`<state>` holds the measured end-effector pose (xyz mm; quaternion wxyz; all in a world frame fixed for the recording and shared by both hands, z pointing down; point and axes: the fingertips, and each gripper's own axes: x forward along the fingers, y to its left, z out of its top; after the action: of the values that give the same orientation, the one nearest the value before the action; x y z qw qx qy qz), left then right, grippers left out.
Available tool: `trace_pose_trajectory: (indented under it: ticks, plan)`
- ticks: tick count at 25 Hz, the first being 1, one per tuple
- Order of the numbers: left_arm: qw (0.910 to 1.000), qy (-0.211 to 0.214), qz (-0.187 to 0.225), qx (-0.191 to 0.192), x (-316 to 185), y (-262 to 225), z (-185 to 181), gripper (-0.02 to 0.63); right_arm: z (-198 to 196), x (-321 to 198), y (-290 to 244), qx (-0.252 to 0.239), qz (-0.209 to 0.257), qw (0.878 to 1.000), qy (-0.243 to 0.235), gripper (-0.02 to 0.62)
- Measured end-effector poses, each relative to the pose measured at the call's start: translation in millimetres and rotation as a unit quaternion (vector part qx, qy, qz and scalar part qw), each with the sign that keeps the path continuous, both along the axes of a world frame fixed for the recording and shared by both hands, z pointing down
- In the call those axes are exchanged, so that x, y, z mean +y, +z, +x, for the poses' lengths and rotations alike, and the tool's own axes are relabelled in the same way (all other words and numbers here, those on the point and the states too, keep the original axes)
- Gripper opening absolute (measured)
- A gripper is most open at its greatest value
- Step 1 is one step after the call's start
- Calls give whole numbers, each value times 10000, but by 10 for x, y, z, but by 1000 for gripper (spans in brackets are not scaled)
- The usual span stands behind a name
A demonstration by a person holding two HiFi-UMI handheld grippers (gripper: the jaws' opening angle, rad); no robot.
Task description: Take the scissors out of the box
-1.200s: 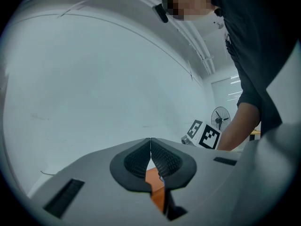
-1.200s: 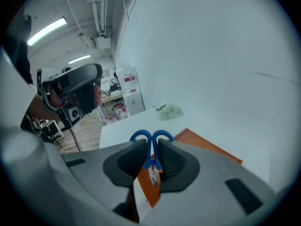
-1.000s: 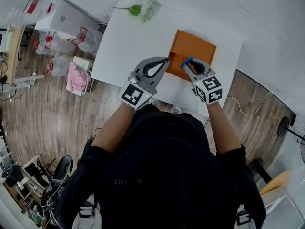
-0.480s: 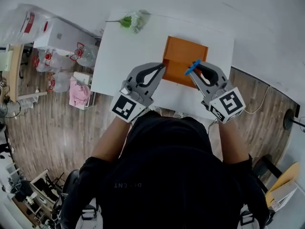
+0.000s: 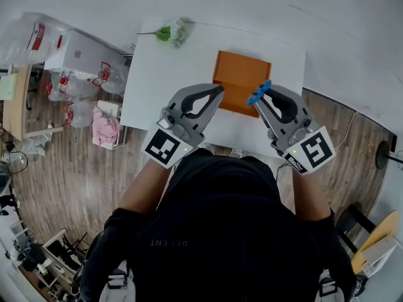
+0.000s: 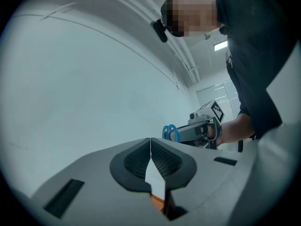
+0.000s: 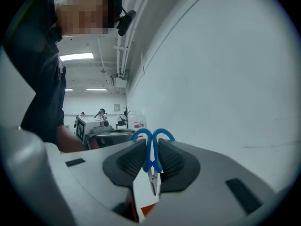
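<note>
Blue-handled scissors (image 7: 151, 155) hang blades down between my right gripper's (image 7: 151, 150) pads, which are shut on the handles; the loops stick out past the tips. In the head view the right gripper (image 5: 261, 97) holds the scissors (image 5: 259, 92) well above the orange box (image 5: 238, 75) on the white table (image 5: 164, 74). My left gripper (image 5: 219, 92) hovers level beside it, shut with nothing between its tips. In the left gripper view the left gripper (image 6: 150, 142) shows closed tips, with the right gripper (image 6: 177, 133) and scissors (image 6: 170, 132) beyond them.
A green and white flower (image 5: 171, 31) lies at the table's far left corner. White boxes and plastic bags (image 5: 75, 55) crowd the wooden floor left of the table. A white wall (image 6: 84, 79) faces both grippers.
Both grippers have risen, the right one more, lifting the scissors up out of the box. The head view has shifted so the table sits farther off.
</note>
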<state>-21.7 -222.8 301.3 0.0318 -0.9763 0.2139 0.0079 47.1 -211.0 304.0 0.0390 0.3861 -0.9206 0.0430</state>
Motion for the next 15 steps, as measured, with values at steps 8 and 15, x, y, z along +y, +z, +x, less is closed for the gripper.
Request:
trace_pose_trajectory:
  ticks: [8, 15]
  plan:
    - [9997, 143, 128, -128, 62, -26, 88, 18, 24, 0, -43, -41, 91, 9999, 80, 88]
    - [9996, 176, 134, -170, 73, -38, 116, 20, 22, -2, -58, -66, 91, 9999, 112, 87]
